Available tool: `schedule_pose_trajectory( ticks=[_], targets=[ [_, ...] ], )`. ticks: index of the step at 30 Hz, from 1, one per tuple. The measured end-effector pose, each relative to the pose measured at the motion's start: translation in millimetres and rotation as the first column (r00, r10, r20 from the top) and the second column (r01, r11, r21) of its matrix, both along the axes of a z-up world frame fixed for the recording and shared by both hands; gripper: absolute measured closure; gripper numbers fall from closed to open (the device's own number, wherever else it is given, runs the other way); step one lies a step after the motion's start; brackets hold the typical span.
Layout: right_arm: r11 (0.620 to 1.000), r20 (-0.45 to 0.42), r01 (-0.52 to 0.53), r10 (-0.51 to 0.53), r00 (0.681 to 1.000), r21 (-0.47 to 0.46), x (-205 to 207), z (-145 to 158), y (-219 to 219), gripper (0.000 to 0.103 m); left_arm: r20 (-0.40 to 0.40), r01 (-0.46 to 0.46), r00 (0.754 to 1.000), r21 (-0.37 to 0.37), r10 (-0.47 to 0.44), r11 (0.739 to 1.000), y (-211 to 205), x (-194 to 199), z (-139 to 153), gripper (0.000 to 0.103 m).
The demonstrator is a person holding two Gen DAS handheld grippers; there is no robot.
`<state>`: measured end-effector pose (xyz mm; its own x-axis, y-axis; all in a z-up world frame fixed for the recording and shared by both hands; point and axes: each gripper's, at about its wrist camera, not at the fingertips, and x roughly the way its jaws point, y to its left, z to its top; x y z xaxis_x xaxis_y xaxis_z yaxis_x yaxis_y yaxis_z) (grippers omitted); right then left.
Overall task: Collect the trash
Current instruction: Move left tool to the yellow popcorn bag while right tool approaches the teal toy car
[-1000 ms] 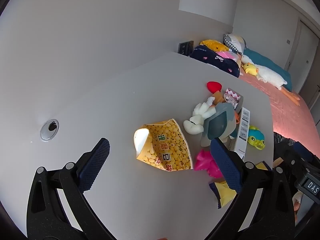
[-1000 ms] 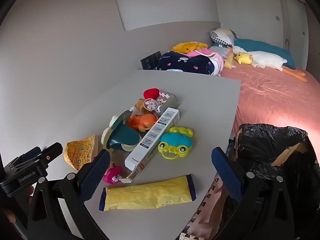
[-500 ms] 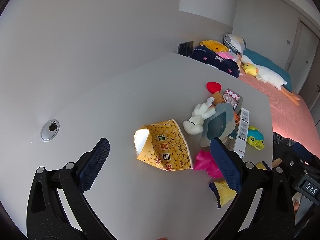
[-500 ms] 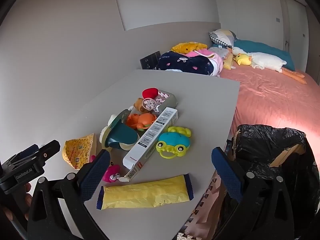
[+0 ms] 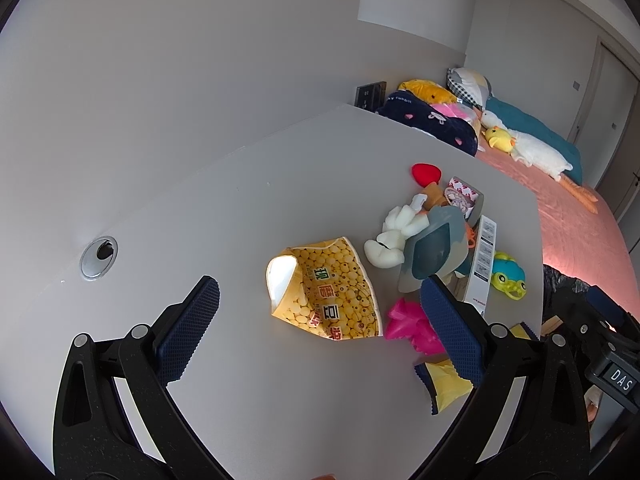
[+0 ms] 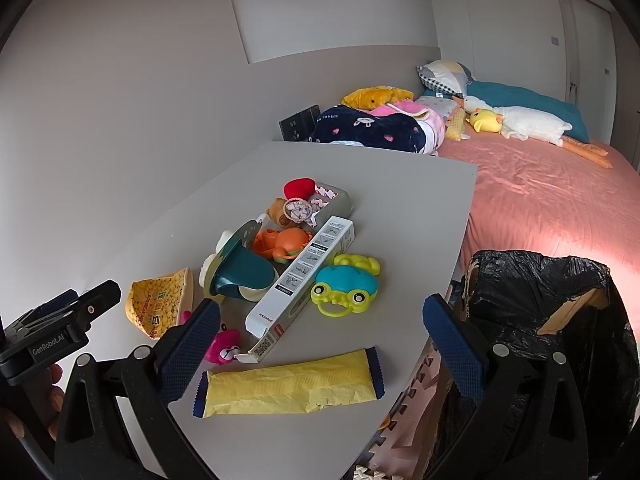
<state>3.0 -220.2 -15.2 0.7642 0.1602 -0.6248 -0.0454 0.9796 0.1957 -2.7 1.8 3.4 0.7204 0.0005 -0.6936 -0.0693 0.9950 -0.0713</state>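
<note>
The left gripper [image 5: 316, 308] is hovering above the grey surface [image 5: 224, 208] with its jaws standing wide apart and nothing between them; the yellow snack bag [image 5: 328, 292], torn open at one end, is lying flat on the surface just ahead of it. The right gripper [image 6: 320, 336] is likewise hanging over the near edge of the surface with its jaws spread wide and empty, and the long yellow wrapper [image 6: 290, 386] with dark blue ends is lying crosswise directly below and between its fingers, not touched by either. A white carton [image 6: 304, 276], open at its near end, is lying diagonally just beyond the wrapper, with a pink toy [image 6: 226, 348] at its near corner and a teal-and-yellow frog toy [image 6: 346, 286] beside it. Further back, an orange toy [image 6: 282, 242], a teal plush [image 6: 240, 272] and a red heart [image 6: 298, 188] are crowding together (several are touching; exact contacts cannot be told). A bin lined with a black bag [image 6: 540, 300] is standing on the floor just off the surface's right edge. A bed [image 6: 560, 208] with pink bedding is lying beyond. A person's hand [image 6: 24, 412] is gripping the left device in the right wrist view.
</note>
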Motion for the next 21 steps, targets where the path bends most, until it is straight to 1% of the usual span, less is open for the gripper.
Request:
schedule_pose_trajectory(
  ticks=[21],
  targets=[
    [1.000, 0.002, 0.004, -0.004, 1.000, -0.002, -2.7, 2.1, -2.9, 0.002, -0.001, 0.007, 1.000, 0.006, -0.007, 1.000, -5.4, -1.6, -0.6, 0.006]
  ],
)
